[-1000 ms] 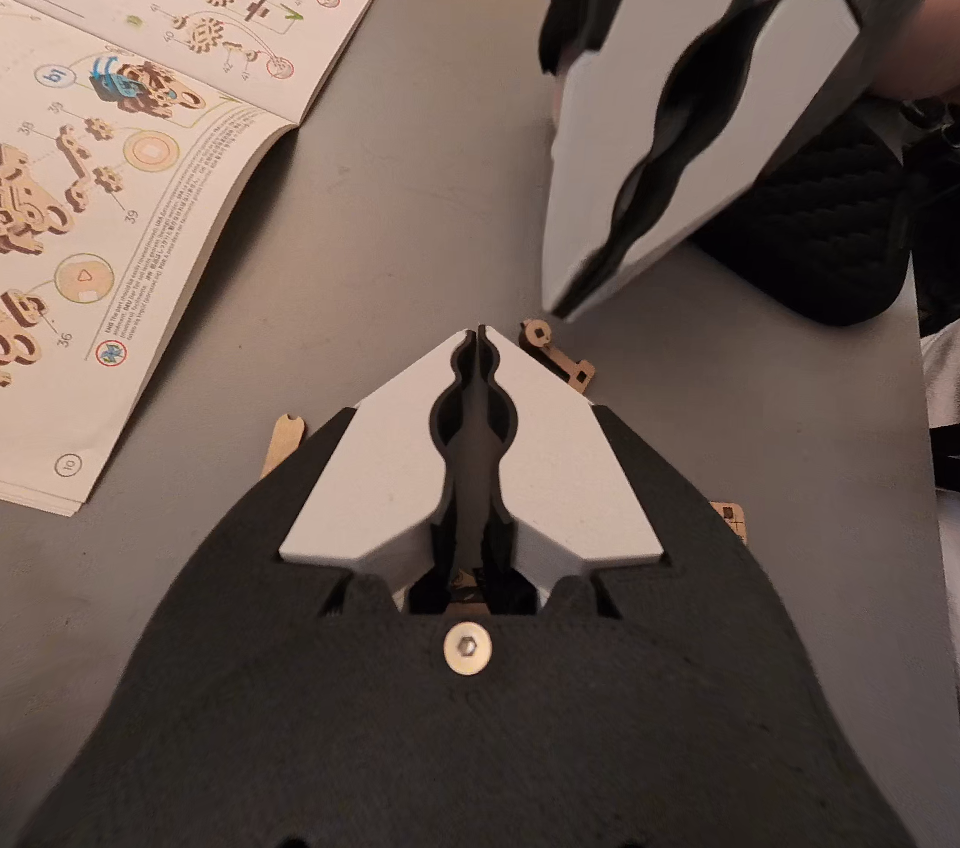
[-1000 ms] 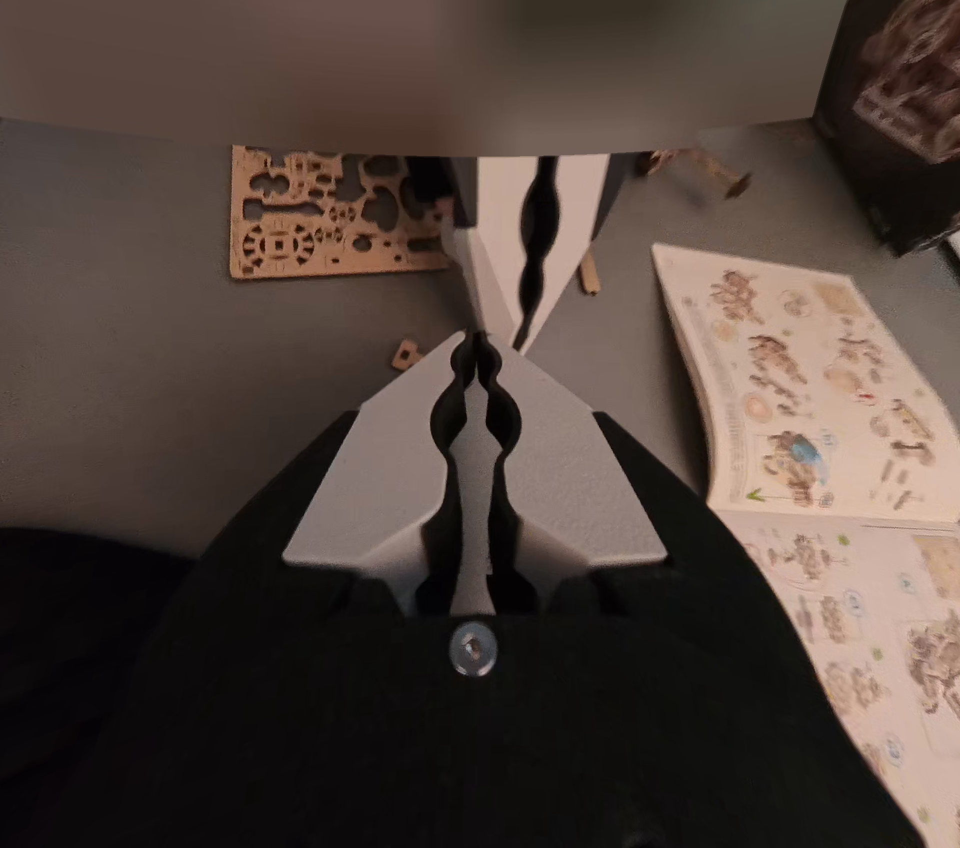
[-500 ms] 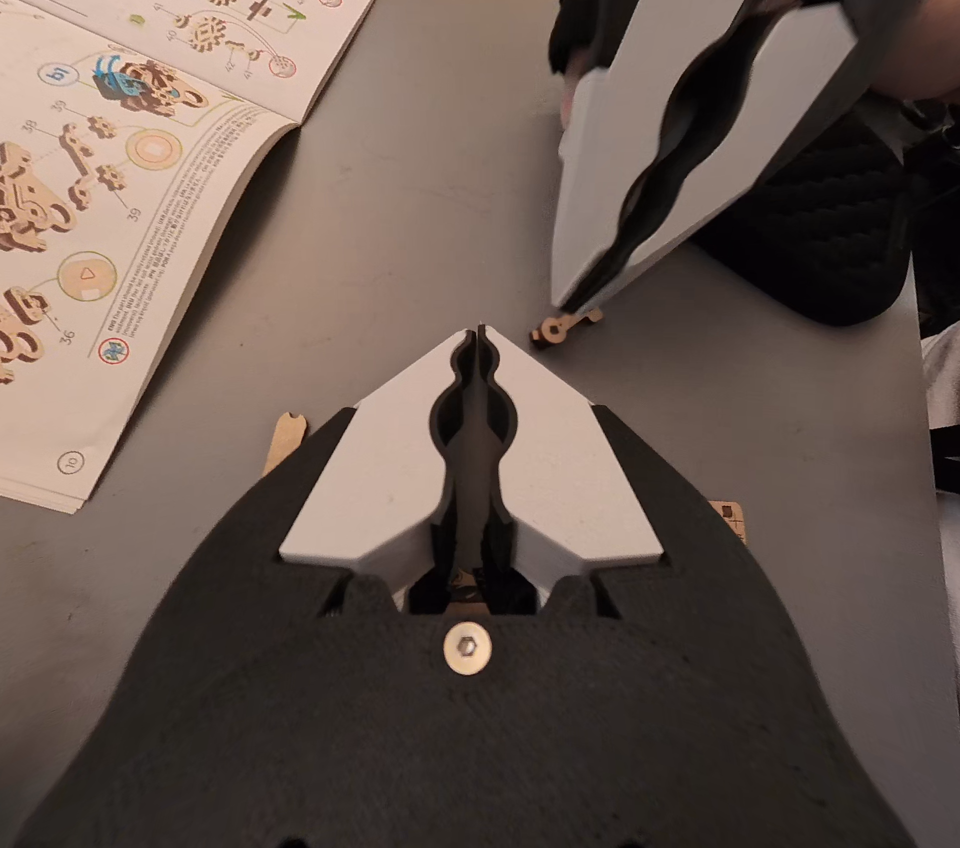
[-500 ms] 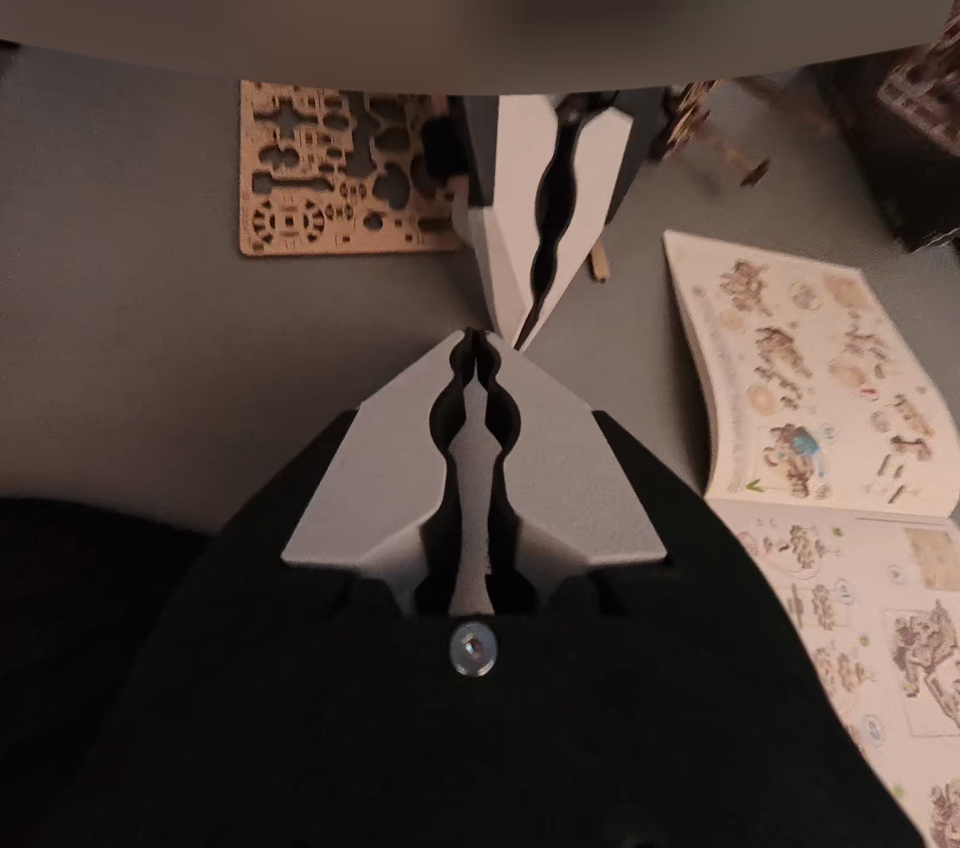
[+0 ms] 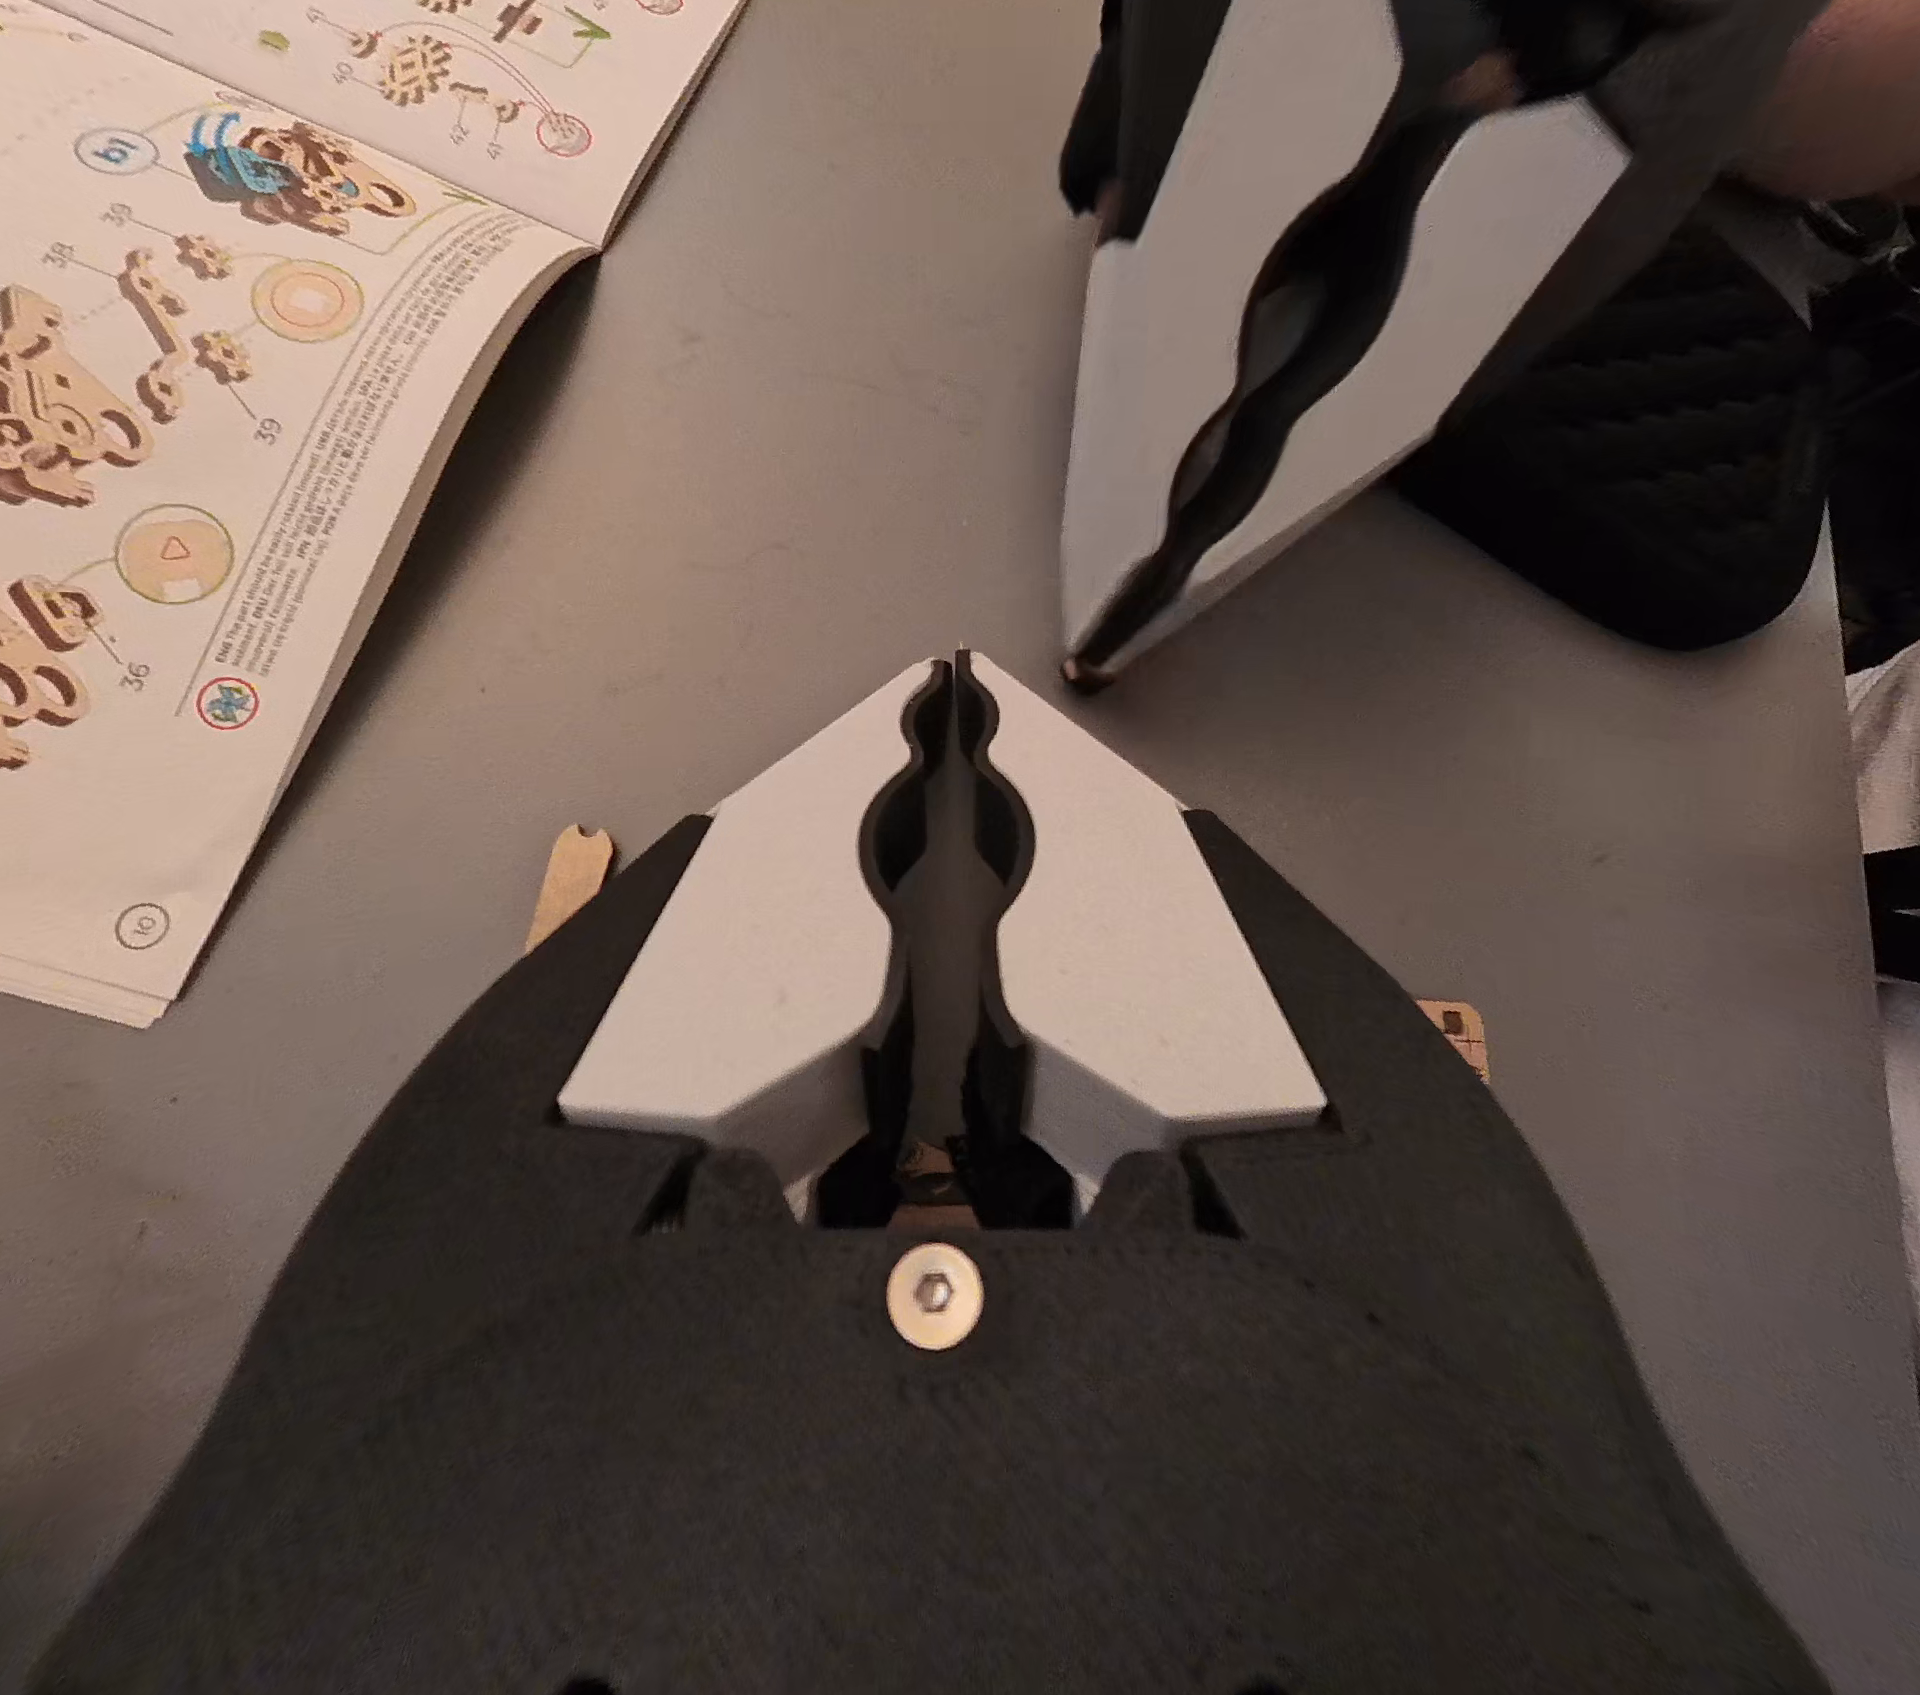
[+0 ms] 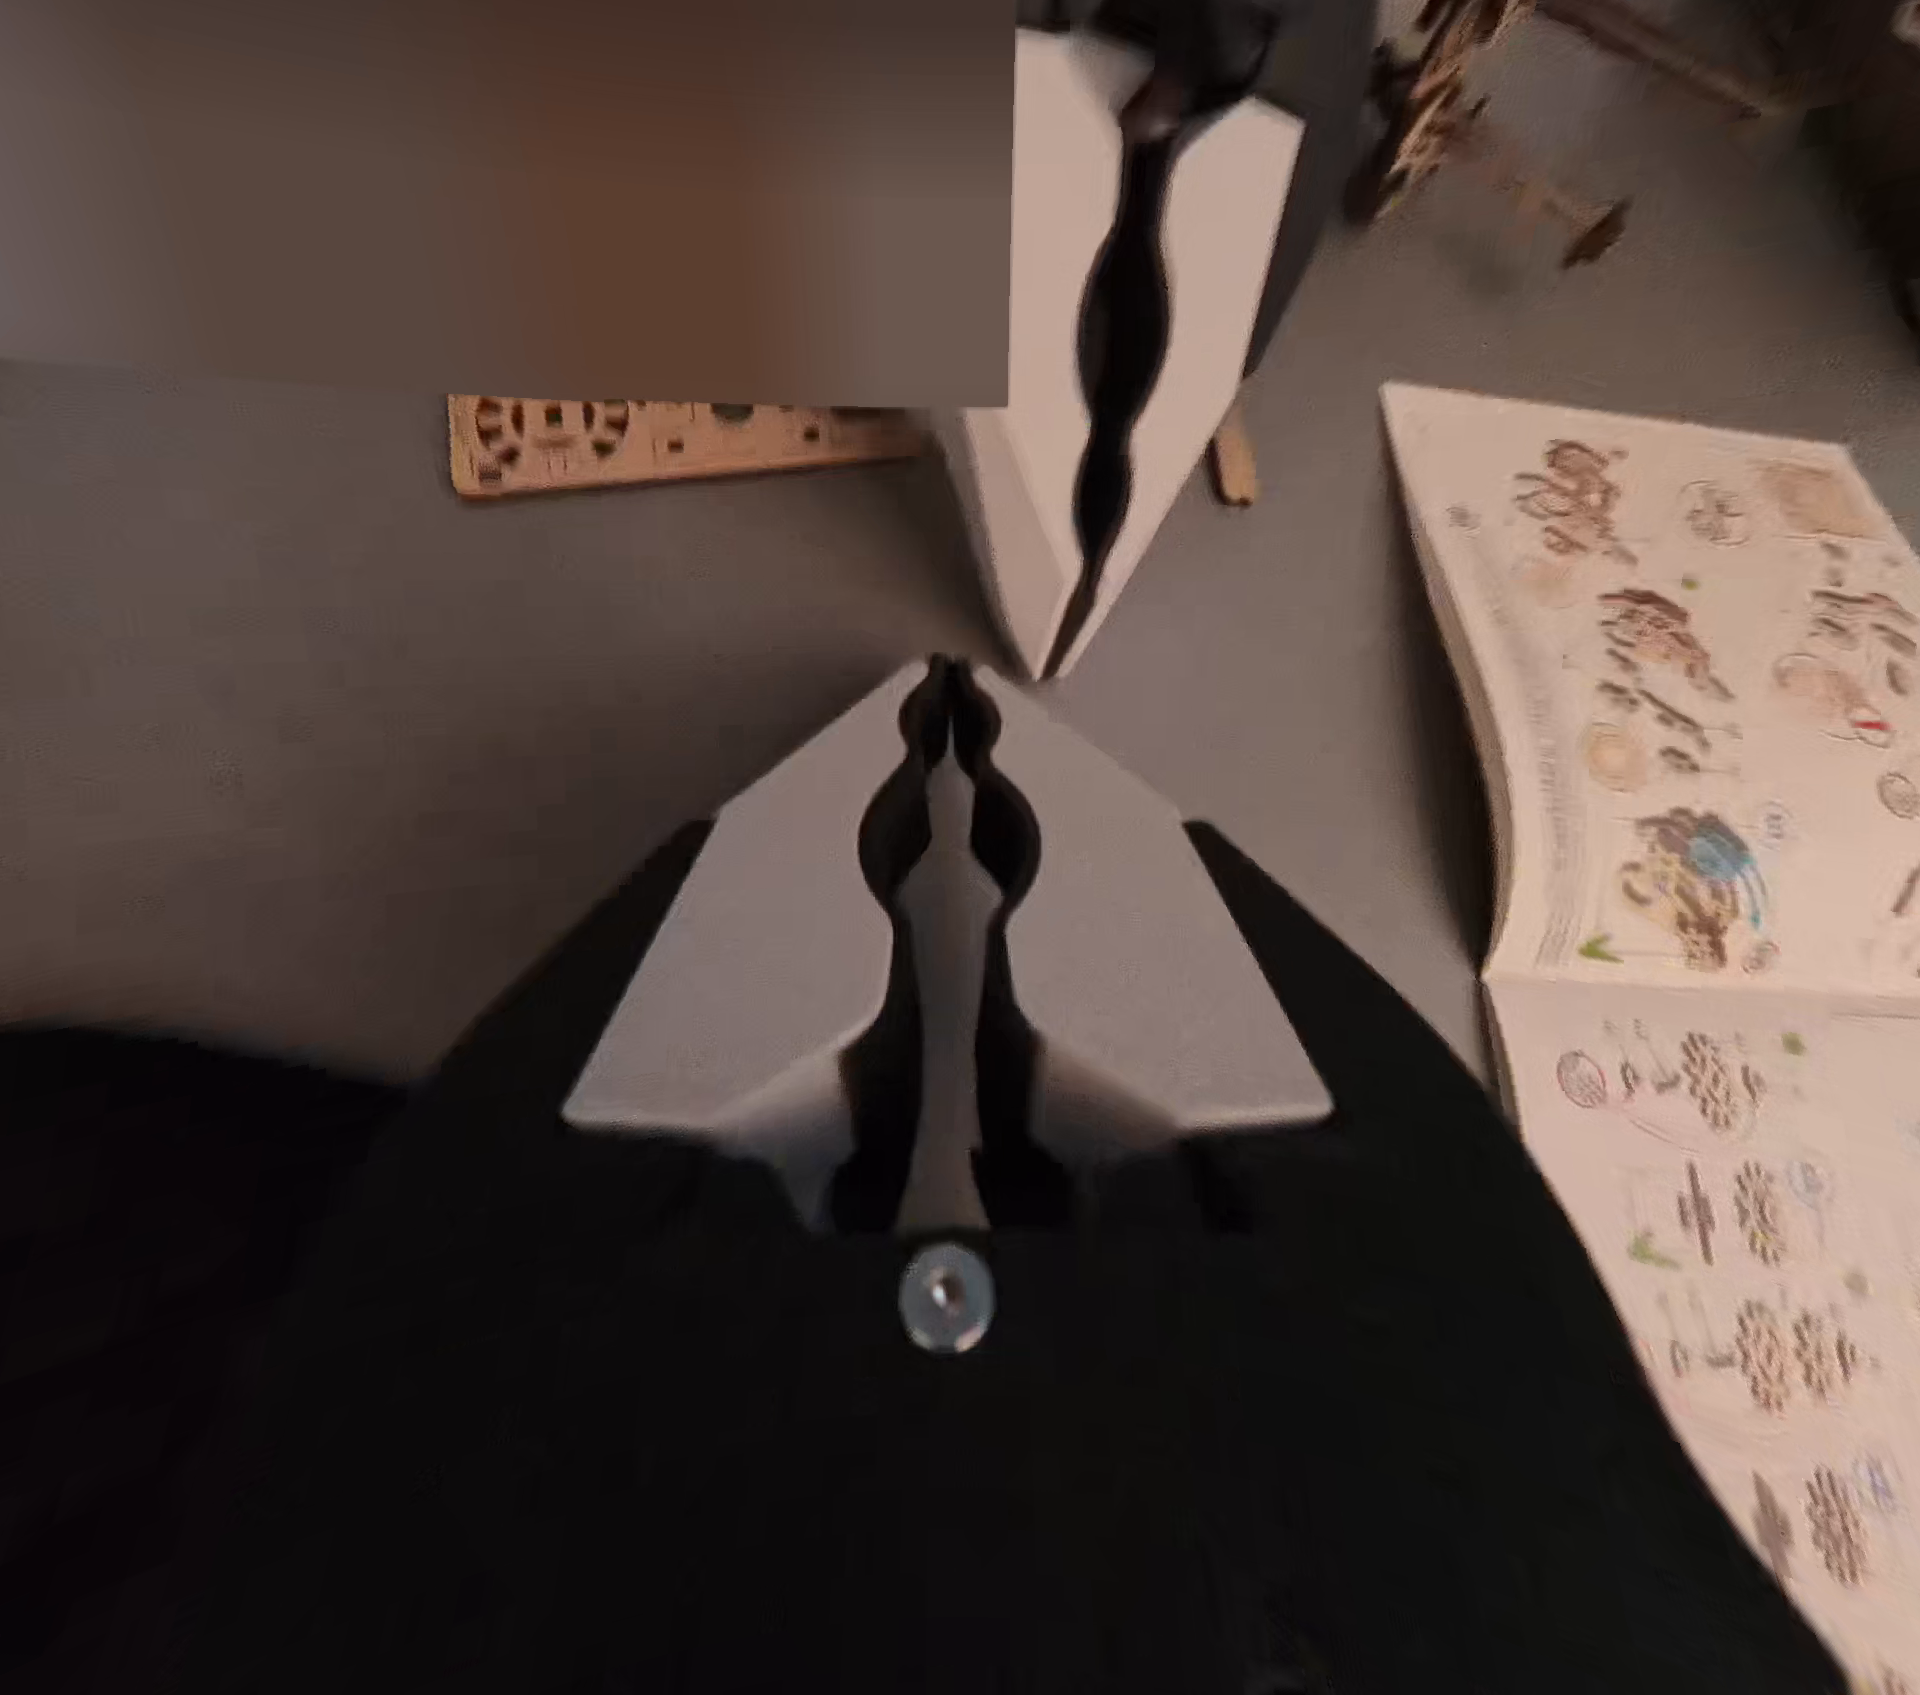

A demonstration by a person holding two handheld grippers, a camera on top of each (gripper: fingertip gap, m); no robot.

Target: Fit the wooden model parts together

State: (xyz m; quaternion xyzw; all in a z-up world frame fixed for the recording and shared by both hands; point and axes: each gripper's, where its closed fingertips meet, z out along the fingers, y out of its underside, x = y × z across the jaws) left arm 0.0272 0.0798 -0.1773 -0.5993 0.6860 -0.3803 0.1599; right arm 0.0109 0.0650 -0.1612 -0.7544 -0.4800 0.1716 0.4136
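On the left of the grey table [image 5: 831, 398] lies the open instruction booklet [image 5: 312, 211]. Your left claw [image 5: 957, 660] is clenched, apparently on nothing. Just right of it, your right claw [image 5: 1089, 669] is pinched on a small dark wooden piece [image 5: 1081, 671], tip down near the table. You seem mid-pickup; next, bring the piece to its mate. A punched parts sheet [image 6: 665, 445] lies beyond.
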